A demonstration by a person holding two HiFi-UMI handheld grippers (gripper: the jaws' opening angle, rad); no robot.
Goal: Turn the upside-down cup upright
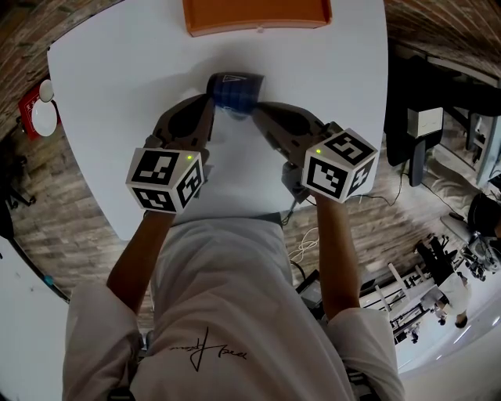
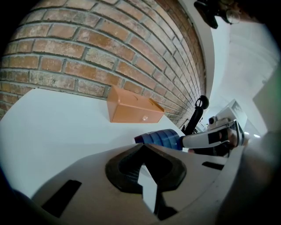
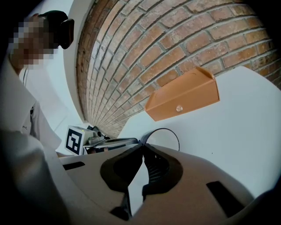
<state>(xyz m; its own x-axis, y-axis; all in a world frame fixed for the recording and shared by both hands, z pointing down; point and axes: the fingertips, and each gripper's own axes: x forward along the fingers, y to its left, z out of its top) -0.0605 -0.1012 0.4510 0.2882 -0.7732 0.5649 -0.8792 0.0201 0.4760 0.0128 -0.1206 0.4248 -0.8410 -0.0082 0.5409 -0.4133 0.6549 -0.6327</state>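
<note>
Blue ribbed cup is lying sideways between both tools, past the table's middle toward its far edge.
Head view: the left tool and right tool are meeting at the cup, short of the orange box at the far edge. Left gripper view: its jaws are sitting together with nothing between them, tips beside the cup's closed end. Right gripper view: its jaws are pinching the thin rim wall. The cup is probably light, bendable plastic, so a gentle rim pinch suits it; hard squeezing could buckle it.
</note>
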